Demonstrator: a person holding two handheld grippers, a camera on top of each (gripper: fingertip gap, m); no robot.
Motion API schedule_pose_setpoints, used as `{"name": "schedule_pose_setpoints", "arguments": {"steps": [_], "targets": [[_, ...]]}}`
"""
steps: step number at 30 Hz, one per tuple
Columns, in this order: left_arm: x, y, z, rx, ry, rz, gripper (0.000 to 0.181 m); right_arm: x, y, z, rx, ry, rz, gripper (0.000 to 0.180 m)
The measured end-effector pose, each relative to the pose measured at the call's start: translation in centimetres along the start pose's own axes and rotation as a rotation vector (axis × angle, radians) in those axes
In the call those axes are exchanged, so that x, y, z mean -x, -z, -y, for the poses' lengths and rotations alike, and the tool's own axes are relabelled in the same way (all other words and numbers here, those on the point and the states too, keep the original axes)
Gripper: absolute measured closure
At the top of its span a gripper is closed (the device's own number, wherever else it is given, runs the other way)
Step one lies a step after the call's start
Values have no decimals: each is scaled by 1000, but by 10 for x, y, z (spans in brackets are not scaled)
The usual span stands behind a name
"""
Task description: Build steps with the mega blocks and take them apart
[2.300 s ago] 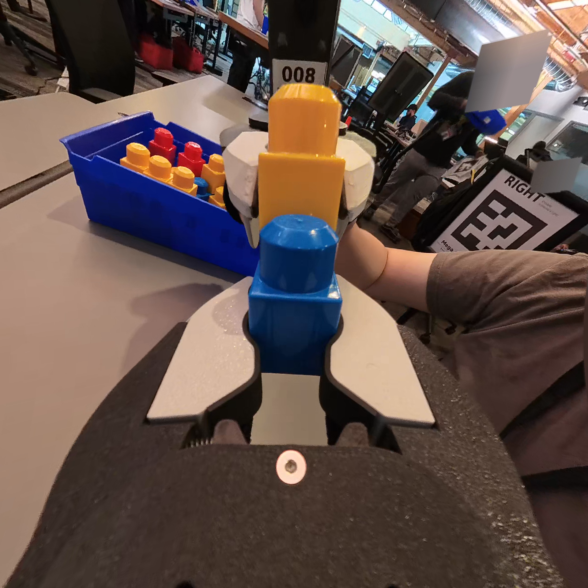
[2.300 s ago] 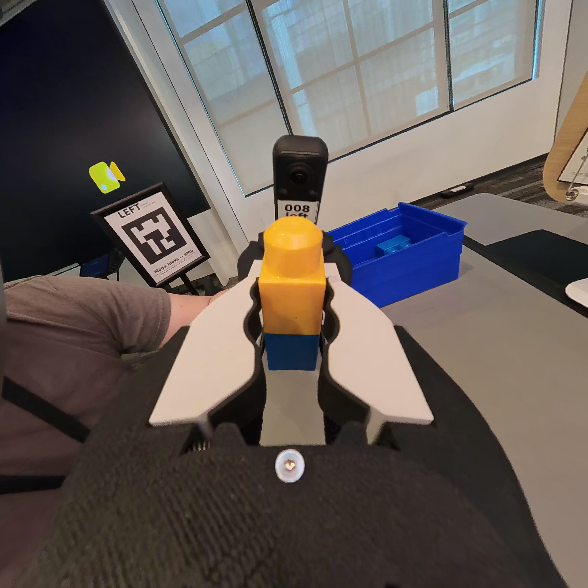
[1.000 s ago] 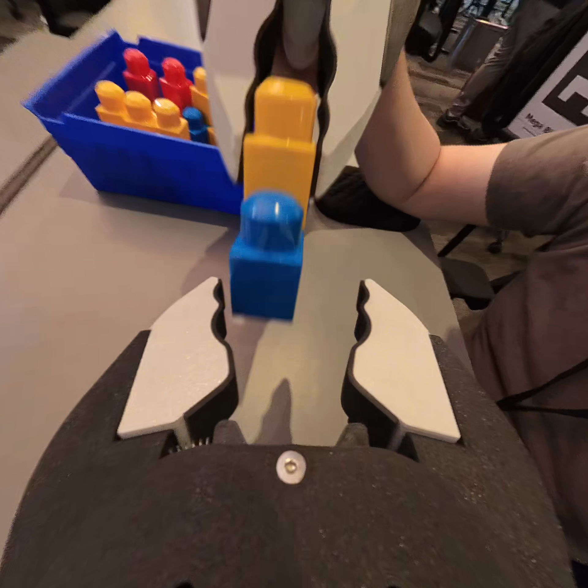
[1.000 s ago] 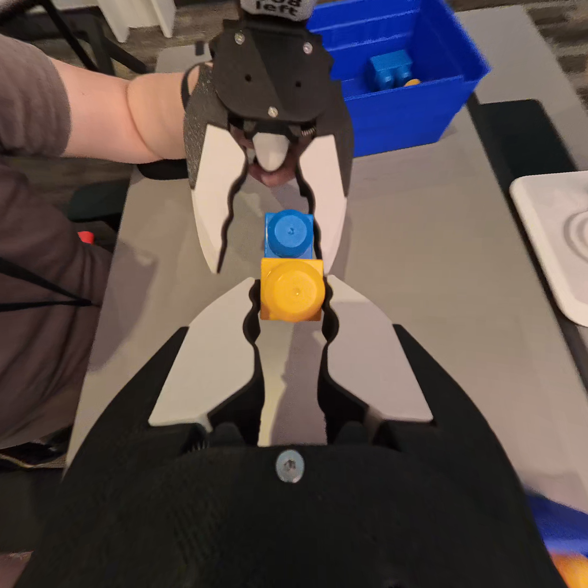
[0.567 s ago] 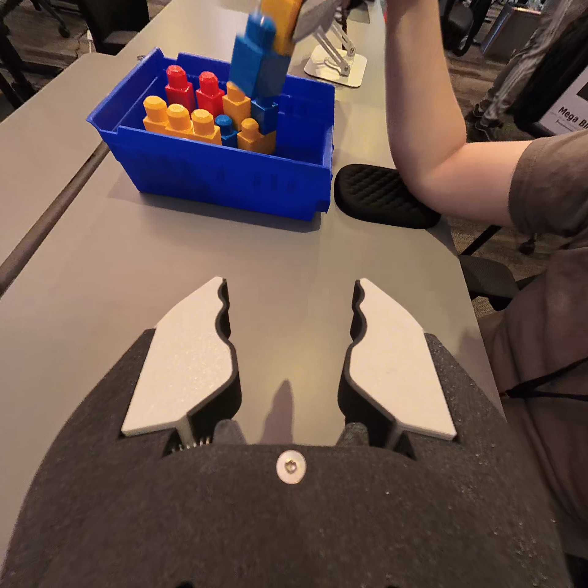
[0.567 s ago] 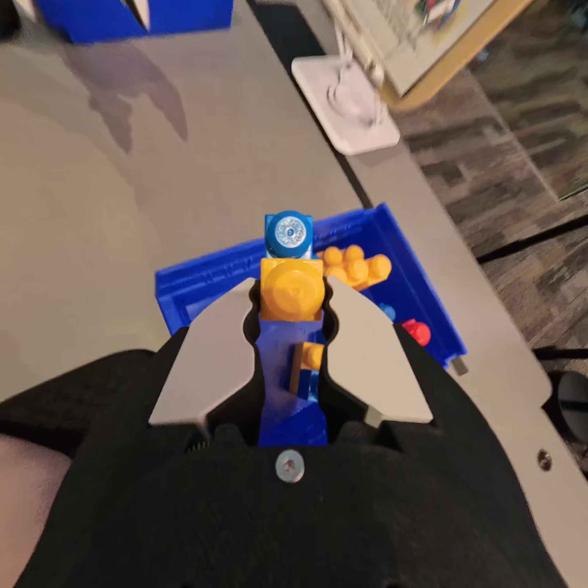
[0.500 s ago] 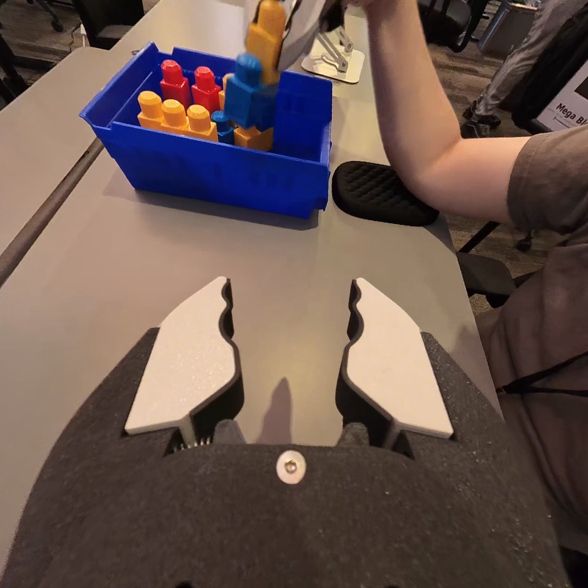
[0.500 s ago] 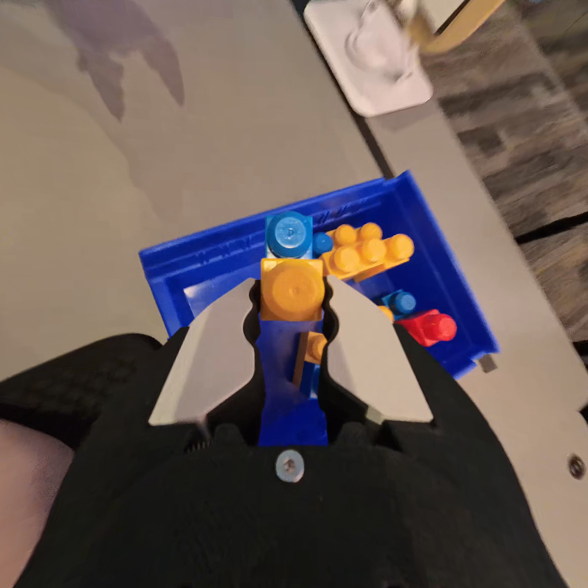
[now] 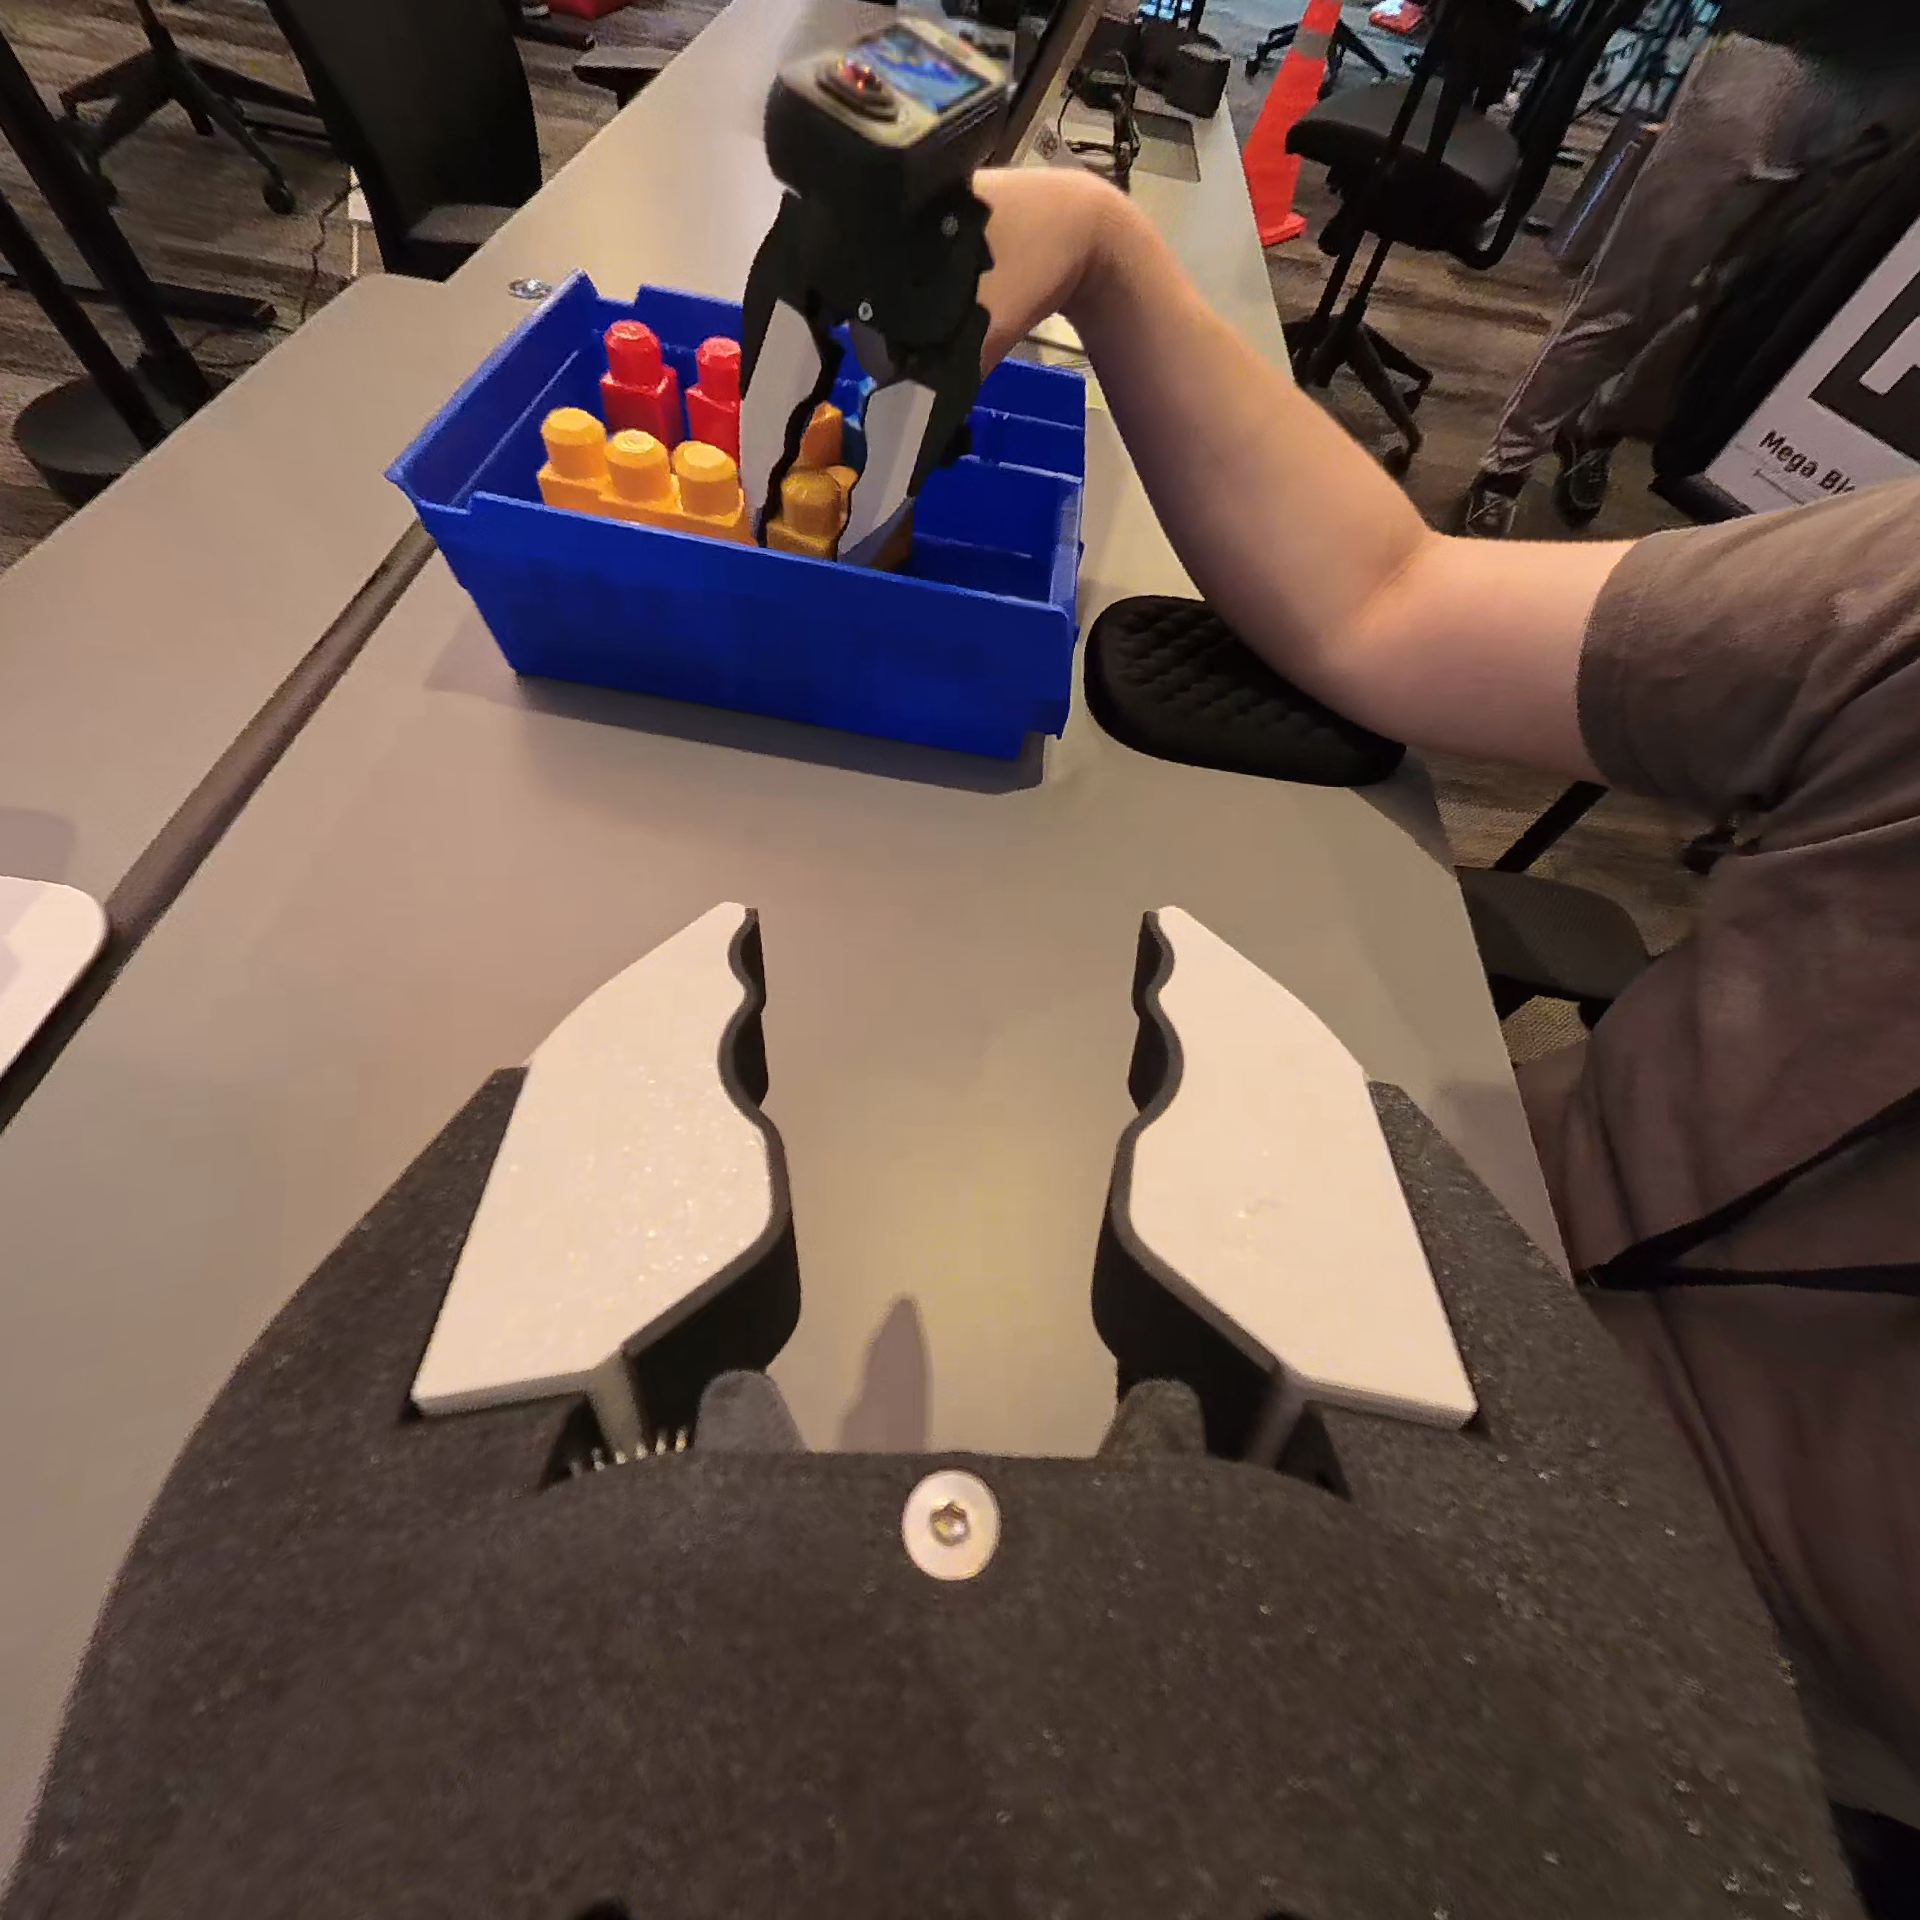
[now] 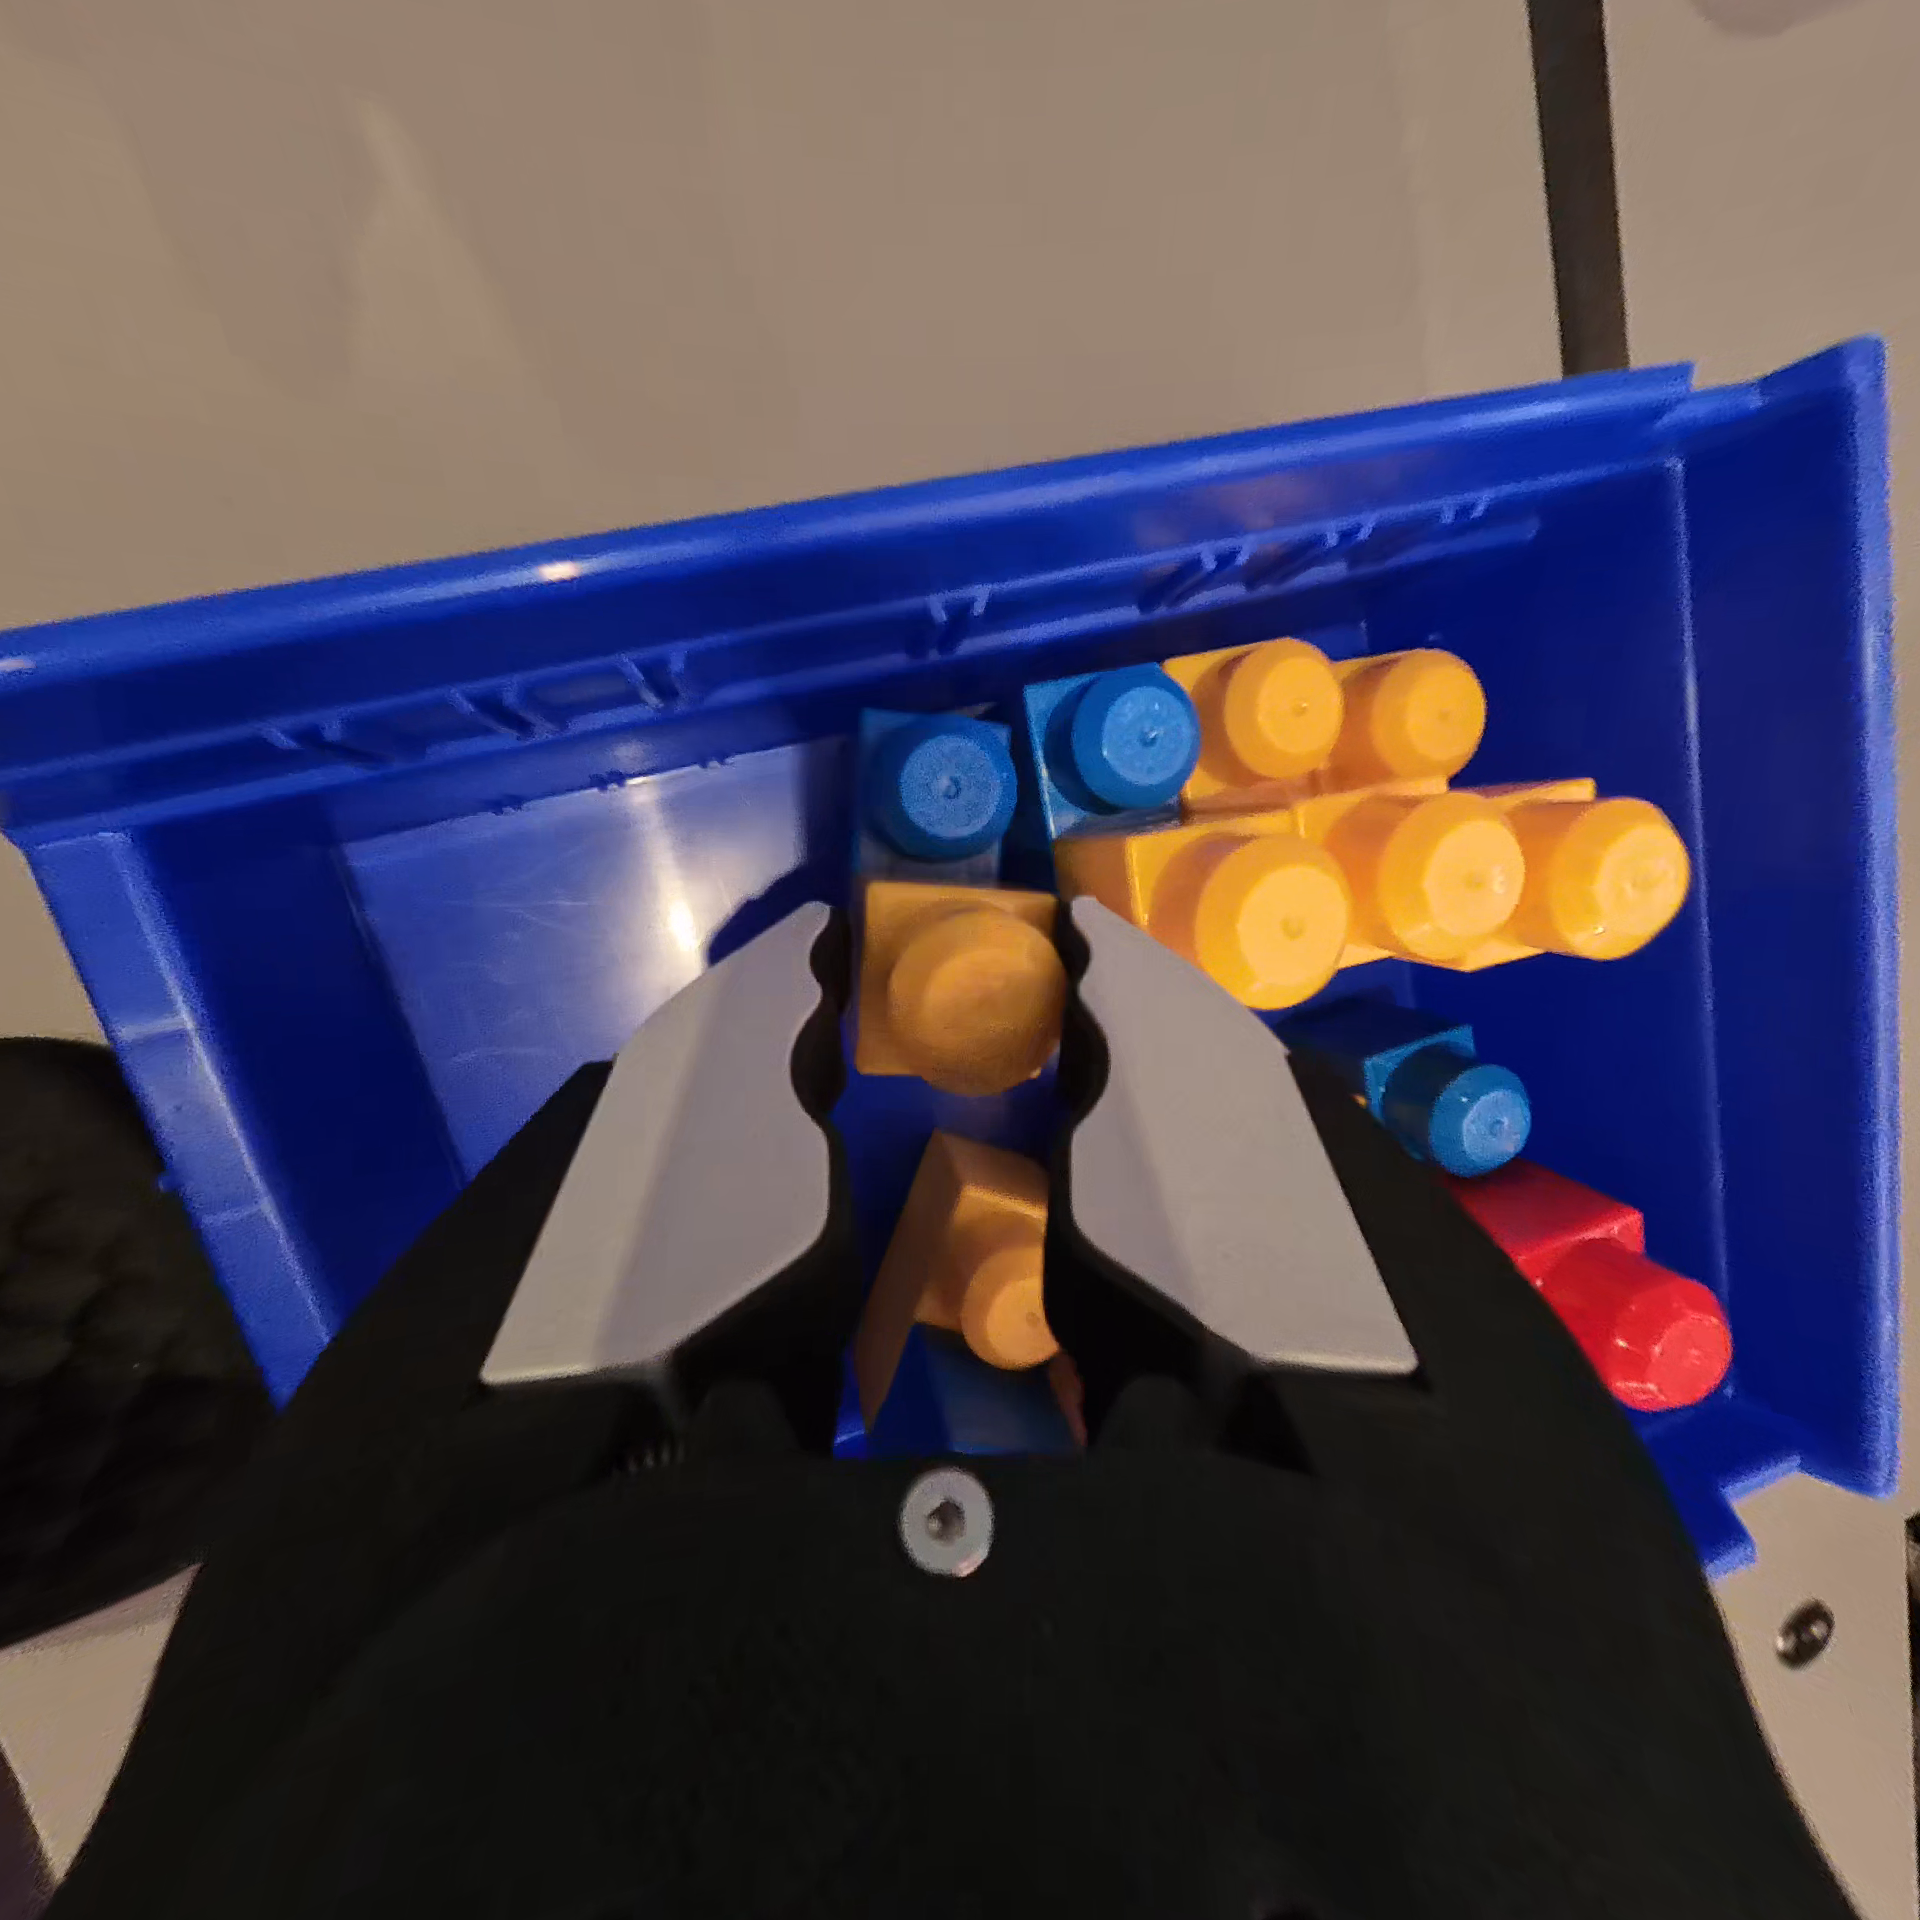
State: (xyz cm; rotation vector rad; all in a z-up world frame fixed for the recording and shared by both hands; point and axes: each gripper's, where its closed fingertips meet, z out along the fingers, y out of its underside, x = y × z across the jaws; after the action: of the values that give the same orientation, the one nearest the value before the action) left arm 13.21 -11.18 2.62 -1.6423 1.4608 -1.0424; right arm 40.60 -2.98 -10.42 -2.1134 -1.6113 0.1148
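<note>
My right gripper (image 10: 951, 914) is shut on a yellow block (image 10: 961, 997) with a blue block (image 10: 940, 784) joined to its far side, held down inside the blue bin (image 10: 727, 582). Around it in the bin lie a yellow three-stud block (image 10: 1434, 883), more blue blocks (image 10: 1455, 1112), a red block (image 10: 1621, 1309) and a tipped yellow block (image 10: 987, 1268). In the left wrist view the right gripper (image 9: 808, 540) reaches into the bin (image 9: 779, 634) from above. My left gripper (image 9: 948, 920) is open and empty over the grey table (image 9: 520, 935), well short of the bin.
A black padded rest (image 9: 1226, 686) lies right of the bin, under the person's forearm (image 9: 1299, 540). A white object (image 9: 42, 956) sits at the table's left edge. Office chairs and an orange cone (image 9: 1288, 125) stand beyond the table. The gap from one gripper's tips to the other's is roughly 30 cm. From either gripper's tips it is about 35 cm to the white object (image 9: 42, 956).
My left gripper let go of the blue block and drew back, open. My right gripper carried the joined yellow and blue blocks over to the bin and lowered them inside.
</note>
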Motion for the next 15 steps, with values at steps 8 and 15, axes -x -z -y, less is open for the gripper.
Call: {"name": "schedule_pose_setpoints", "arguments": {"steps": [8, 15], "targets": [[21, 98, 24, -59, -93, 320, 112, -9, 41, 21, -136, 12, -118, 138], [105, 225, -72, 249, 114, 878, 115, -6, 105, 77, -438, 109, -278, 139]]}}
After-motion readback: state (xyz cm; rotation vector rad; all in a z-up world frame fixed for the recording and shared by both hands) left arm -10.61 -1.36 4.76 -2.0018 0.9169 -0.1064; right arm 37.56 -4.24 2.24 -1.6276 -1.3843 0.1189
